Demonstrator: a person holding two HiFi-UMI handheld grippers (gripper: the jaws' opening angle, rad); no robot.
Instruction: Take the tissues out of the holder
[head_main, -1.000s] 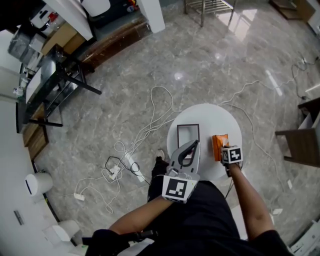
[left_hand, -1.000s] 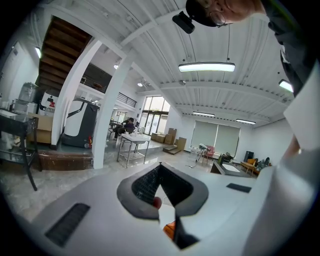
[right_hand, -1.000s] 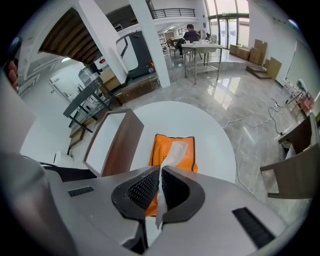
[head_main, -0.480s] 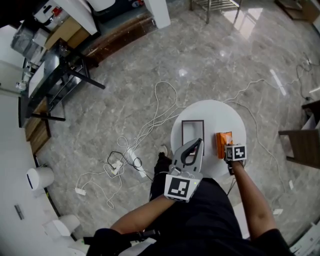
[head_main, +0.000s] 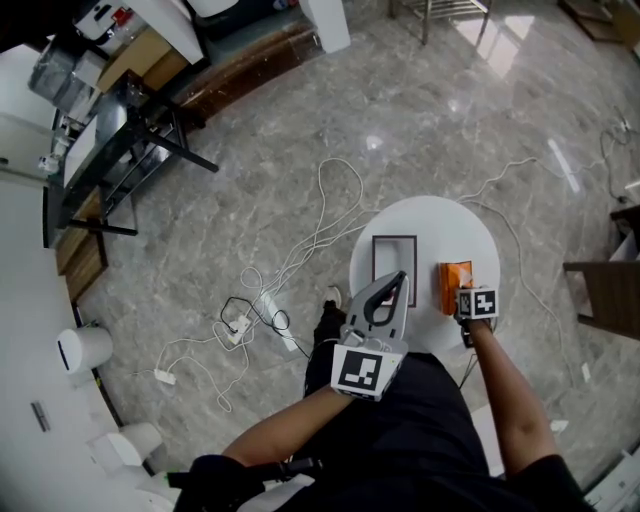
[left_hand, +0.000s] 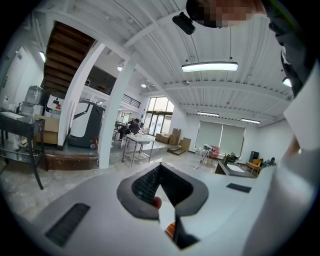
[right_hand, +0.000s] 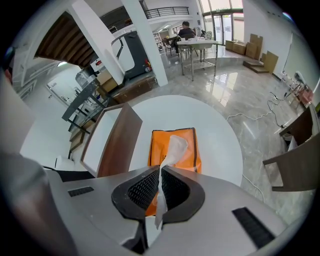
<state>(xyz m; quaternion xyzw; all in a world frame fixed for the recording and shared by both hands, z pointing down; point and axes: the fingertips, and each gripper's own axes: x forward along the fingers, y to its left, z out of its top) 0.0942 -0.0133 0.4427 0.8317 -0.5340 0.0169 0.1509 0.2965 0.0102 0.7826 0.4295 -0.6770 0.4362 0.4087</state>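
An orange tissue holder (head_main: 453, 280) lies on the round white table (head_main: 430, 222). In the right gripper view the holder (right_hand: 189, 145) sits just beyond the jaws, and a white tissue (right_hand: 173, 149) rises from its slot. My right gripper (right_hand: 160, 174) is shut on that tissue, and the tissue's tail hangs below the pads. In the head view the right gripper (head_main: 465, 296) sits at the holder's near end. My left gripper (head_main: 397, 280) hovers above the table's near left edge with its jaw tips together and nothing gripped; the left gripper view (left_hand: 160, 167) points out into the room.
A shallow white box with a brown rim (head_main: 393, 258) lies on the table left of the holder (right_hand: 116, 142). White cables and a power strip (head_main: 262, 310) trail over the marble floor. A dark chair (head_main: 605, 295) stands at the right, shelving (head_main: 110, 150) at the far left.
The head view has drifted slightly, so the table sits a little further right in frame. Both grippers keep their places relative to the holder; the right one stays closed on the tissue.
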